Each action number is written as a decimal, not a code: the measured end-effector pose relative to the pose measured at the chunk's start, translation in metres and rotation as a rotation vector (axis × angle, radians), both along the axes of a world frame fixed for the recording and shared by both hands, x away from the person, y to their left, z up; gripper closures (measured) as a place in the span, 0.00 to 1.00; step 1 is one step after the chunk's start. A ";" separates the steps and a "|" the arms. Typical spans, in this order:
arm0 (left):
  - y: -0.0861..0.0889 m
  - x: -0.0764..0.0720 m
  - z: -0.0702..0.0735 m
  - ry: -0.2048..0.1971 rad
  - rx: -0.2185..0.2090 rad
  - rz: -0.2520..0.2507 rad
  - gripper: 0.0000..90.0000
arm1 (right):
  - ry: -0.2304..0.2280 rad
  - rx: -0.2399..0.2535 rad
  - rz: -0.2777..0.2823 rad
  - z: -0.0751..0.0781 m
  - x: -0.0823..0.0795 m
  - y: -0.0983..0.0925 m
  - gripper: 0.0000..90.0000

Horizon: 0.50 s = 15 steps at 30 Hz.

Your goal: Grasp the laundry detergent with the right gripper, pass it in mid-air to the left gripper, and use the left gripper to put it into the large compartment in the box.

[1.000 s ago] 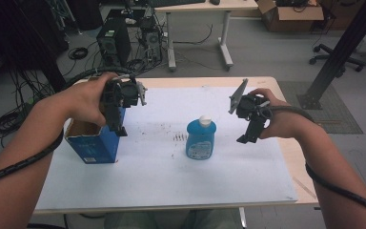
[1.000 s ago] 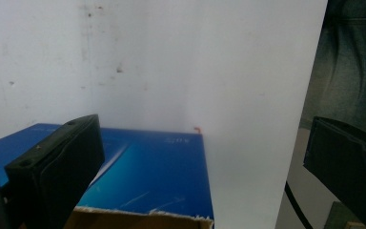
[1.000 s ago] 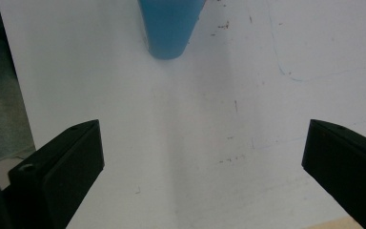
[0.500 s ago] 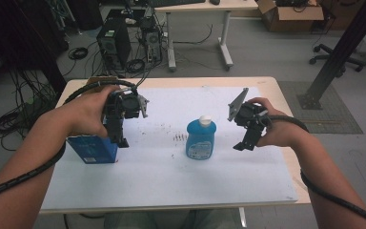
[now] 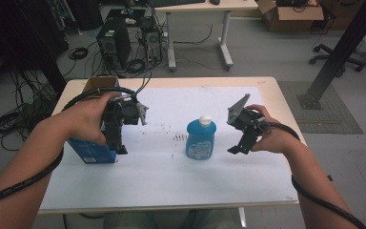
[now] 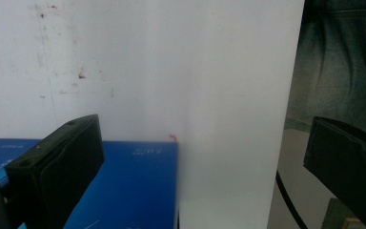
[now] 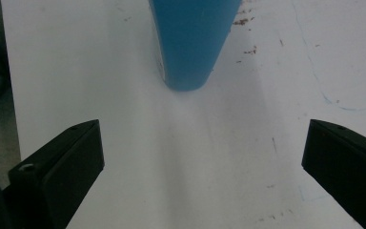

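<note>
You held the left gripper (image 5: pixel 119 143) just above the blue box (image 5: pixel 93 151), which stood on the white sheet (image 5: pixel 171 181) well to the left of the blue bottle (image 5: pixel 201 139). Its jaws were spread wide apart and clamped on nothing; in the left gripper view one jaw hung over the blue box (image 6: pixel 128 186) and the other out past the near edge of the white sheet (image 6: pixel 219 95).

Your right gripper (image 5: pixel 238 148) hovered just to the right of the blue bottle, apart from it, tilted down toward the sheet. Its jaws also stood wide open, holding nothing. In the right gripper view the blue bottle (image 7: pixel 193 43) stood ahead of the jaws, its base resting on the white sheet (image 7: pixel 195 167).

The blue bottle stood upright near the middle of the sheet, its white cap (image 5: pixel 205 119) on top. The open cardboard top of the blue box lay farthest from the bottle, toward the table's (image 5: pixel 276 93) far left corner.
</note>
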<state>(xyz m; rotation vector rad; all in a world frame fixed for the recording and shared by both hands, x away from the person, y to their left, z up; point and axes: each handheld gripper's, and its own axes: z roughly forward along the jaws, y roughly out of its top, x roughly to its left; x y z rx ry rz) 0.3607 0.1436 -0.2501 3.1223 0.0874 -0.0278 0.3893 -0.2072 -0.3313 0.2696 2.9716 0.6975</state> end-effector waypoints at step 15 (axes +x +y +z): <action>-0.002 -0.005 0.002 0.001 -0.008 -0.003 0.00 | 0.020 0.153 -0.012 -0.036 -0.002 0.001 0.00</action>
